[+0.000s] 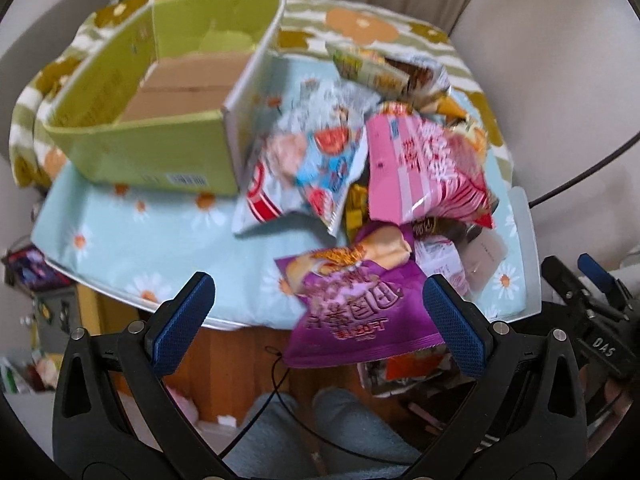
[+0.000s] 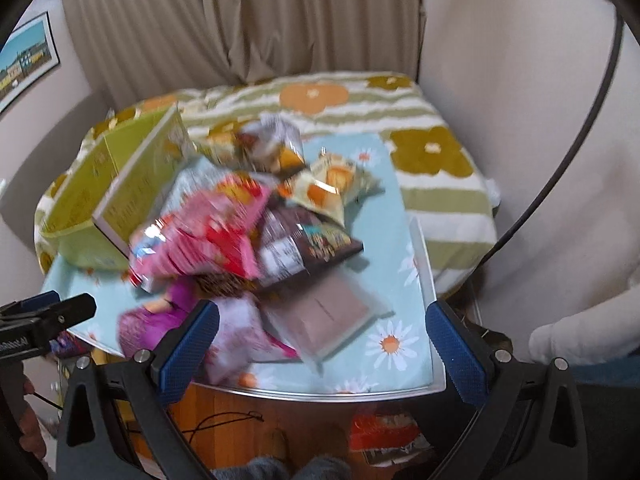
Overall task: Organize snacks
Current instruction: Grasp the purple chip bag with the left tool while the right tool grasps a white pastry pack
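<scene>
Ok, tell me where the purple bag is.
In the left wrist view the purple bag lies at the near edge of the table, nearest in the snack pile, just below the pink bag.

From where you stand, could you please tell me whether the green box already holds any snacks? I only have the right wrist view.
Observer: The left wrist view looks into the green box: only its bare cardboard floor shows, no snacks.
Operator: Thank you. Is the left gripper carrying anything?
Observer: No. The left gripper is open and empty.
Operator: Which bag is nearest to it?
Observer: The purple bag, which overhangs the table's near edge between the open fingers as that camera sees it.
</scene>
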### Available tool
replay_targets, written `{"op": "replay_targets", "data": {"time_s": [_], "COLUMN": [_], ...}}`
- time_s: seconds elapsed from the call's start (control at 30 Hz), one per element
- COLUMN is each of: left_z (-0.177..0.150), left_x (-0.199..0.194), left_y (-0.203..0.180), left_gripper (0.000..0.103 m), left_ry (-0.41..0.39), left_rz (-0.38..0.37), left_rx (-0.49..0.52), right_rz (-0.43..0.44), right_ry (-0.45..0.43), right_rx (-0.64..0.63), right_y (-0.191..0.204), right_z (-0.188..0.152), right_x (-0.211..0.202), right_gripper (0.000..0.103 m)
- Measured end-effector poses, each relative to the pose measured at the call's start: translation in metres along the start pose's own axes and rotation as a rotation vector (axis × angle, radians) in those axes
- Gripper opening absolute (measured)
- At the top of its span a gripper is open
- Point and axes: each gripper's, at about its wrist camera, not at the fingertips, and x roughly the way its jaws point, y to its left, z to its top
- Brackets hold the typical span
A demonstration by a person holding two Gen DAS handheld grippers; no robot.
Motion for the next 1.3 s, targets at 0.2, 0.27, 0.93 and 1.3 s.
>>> {"op": "replay_targets", "data": {"time_s": [0.2,0.27,0.93,1.3], "left_z": [-0.004,-0.005,-0.011,-0.007], "left_x": [0.031,0.041,0.1,0.102], "left_y": [-0.017,-0.02,-0.014,-0.002], "left_gripper": [0.103,0.103,0.092,0.079], "left_ry": [0.057,0.072,0.137,0.118], "left_rz": [0.032,0.046,0.043,0.005], "left_rx": [-0.044,-0.056,-0.098,-0.105], "right_rz": [0.025,0.034,0.115,0.19], "right_ry": [0.083,0.106,0.23,0.285], "right_rx": [-0.053,-0.104,-0.47,-0.465], "right_y": [-0.021,-0.022,0.0,-0.001], "right_z": [-0.004,-0.006,-0.003,0.003], "right_x": [0.042,0.054,0.123,0.149], "right_gripper": [0.103,0.103,0.103,0.102]}}
